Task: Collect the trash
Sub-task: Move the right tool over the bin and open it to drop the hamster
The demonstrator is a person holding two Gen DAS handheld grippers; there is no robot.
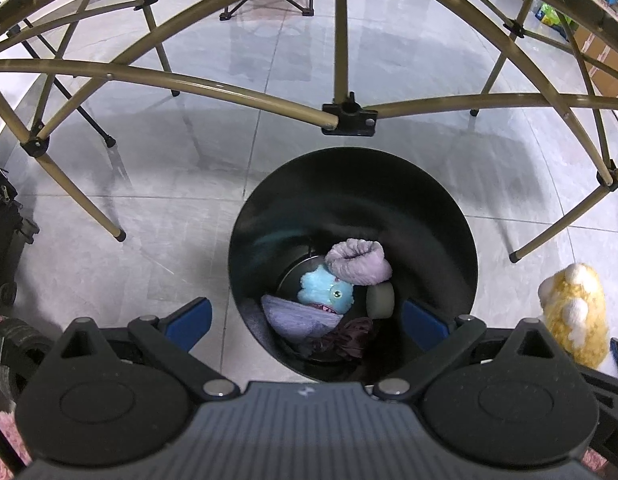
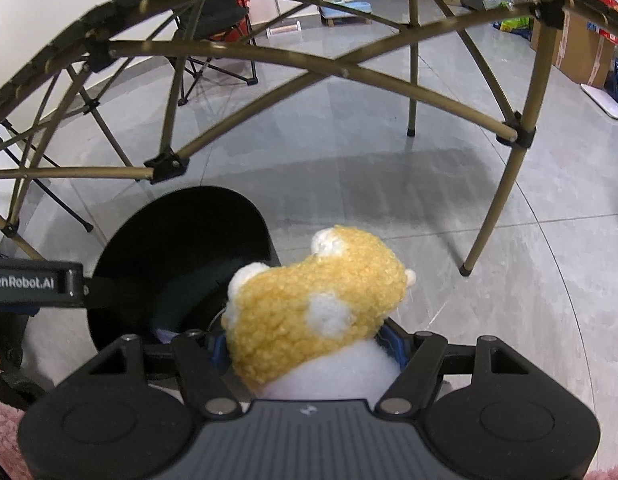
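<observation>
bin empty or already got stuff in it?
Not empty: the black bin holds a blue plush toy and purple cloth at the bottom.

Looks like a lived-in home room: grey tiled floor point(image 1: 89, 248), folding camp chair point(image 2: 213, 40), cardboard boxes point(image 2: 581, 52), pink rug point(image 1: 5, 432), folding desk frame point(image 1: 349, 114) overhead.

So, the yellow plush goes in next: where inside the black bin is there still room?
The far half of the black bin is bare wall; the near floor is crowded with the blue plush and purple cloths.
</observation>
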